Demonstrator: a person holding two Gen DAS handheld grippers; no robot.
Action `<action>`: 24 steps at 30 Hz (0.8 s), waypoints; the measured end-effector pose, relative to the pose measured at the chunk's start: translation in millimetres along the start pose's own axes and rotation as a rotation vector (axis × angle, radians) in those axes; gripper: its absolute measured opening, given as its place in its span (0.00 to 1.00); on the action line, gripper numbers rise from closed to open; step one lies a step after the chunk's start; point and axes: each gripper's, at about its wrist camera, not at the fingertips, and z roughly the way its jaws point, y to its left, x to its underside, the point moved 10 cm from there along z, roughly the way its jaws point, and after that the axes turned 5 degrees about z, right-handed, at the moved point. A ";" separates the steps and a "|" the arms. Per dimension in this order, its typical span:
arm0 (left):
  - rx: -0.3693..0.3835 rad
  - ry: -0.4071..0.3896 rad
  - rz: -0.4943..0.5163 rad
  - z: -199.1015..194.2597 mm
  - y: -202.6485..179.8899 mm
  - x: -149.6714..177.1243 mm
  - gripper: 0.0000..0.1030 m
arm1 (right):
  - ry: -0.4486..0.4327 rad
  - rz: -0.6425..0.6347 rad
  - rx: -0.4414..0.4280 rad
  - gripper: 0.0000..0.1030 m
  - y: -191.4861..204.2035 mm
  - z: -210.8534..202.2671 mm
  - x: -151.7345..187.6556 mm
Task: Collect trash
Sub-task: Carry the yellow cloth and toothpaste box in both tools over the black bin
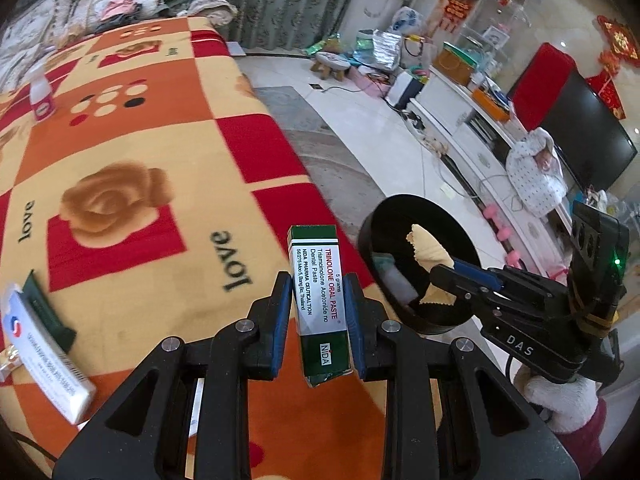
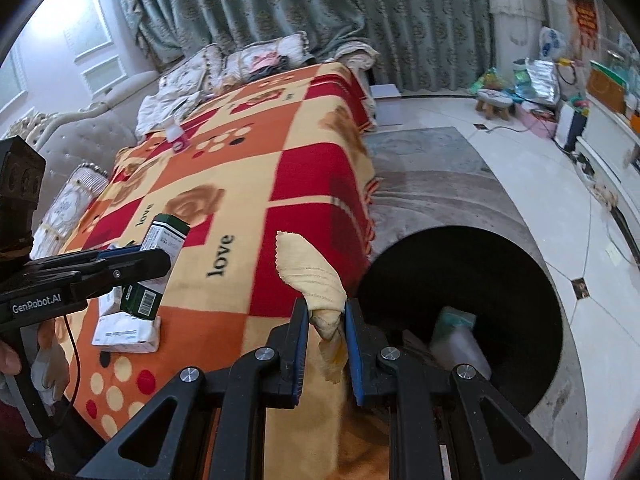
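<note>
L tongs (image 1: 318,308) clamp a green-and-white ointment box (image 1: 316,304), "Trinolone Oral Paste" printed on its white face; box stands roughly upright btwn the blue pads (image 1: 282,320), lower end torn and poking below them. In the R wrist view the same box (image 2: 166,236) shows at left, pinched in the L tongs (image 2: 160,268), over the blanket.

R tongs (image 2: 326,320) are closed tight on a pale yellow cloth scrap (image 2: 312,276) w/ zigzag-cut edges; upper part fans up above the pads, a short tail hangs below. From the L wrist view the R tongs (image 1: 440,276) hold that scrap (image 1: 430,252) over the mouth of the black bin (image 1: 368,236).

The bin (image 2: 552,320) sits on the floor just beside the blanket's edge, on a grey rug (image 2: 432,176). Inside: a pale plastic item w/ a greenish top (image 2: 460,336), lying against the wall; can't tell exactly what it is.

The red/orange/cream blanket (image 1: 160,152), "love" and rose print, covers a long raised surface. On it, nr the L tongs: a white carton w/ blue-red logo (image 1: 44,356) lying flat, a dark green strip (image 1: 48,312) touching it, and a small wrapped bit (image 1: 8,360) at the frame edge. Far end: a small white bottle w/ pink label (image 1: 40,96), upright.

A person's white-gloved hand (image 1: 560,400) grips the R tool handle.
</note>
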 end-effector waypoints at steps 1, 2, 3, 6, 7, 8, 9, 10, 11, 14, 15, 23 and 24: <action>0.006 0.002 0.005 2.3 -3.5 -1.5 0.23 | -0.001 0.006 0.006 0.16 -4.8 -1.3 0.6; 0.011 0.005 0.009 4.8 -7.0 -2.7 0.23 | -0.002 0.011 0.011 0.16 -8.2 -2.1 0.8; 0.015 0.008 0.011 7.0 -10.7 -3.5 0.23 | -0.004 0.015 0.014 0.16 -12.0 -3.0 0.7; 0.035 0.014 0.014 13.0 -20.4 -6.3 0.23 | -0.007 0.027 0.025 0.16 -22.0 -4.9 1.2; 0.041 0.017 0.016 15.6 -24.5 -7.5 0.23 | -0.008 0.032 0.031 0.16 -26.4 -5.2 1.2; 0.045 0.018 0.019 17.3 -27.9 -8.4 0.23 | -0.008 0.037 0.035 0.16 -29.8 -5.3 1.5; 0.051 0.021 0.022 19.8 -31.5 -9.4 0.23 | -0.009 0.047 0.037 0.16 -34.0 -5.4 1.9; 0.058 0.023 0.024 22.1 -35.6 -10.3 0.23 | -0.009 0.055 0.038 0.16 -37.3 -5.5 2.5; 0.064 0.025 0.026 24.4 -39.0 -11.3 0.23 | -0.009 0.060 0.040 0.16 -39.6 -5.6 3.1; 0.084 0.033 0.027 31.6 -49.6 -14.1 0.23 | -0.005 0.077 0.049 0.16 -49.6 -4.8 5.1; 0.091 0.035 0.027 33.8 -53.0 -15.3 0.23 | -0.003 0.082 0.052 0.16 -52.8 -4.4 5.5; 0.142 0.059 0.040 52.1 -76.1 -18.1 0.23 | 0.001 0.133 0.071 0.16 -78.9 -3.4 9.3; 0.149 0.065 0.038 55.1 -78.4 -18.1 0.23 | 0.002 0.138 0.072 0.16 -81.4 -3.3 9.9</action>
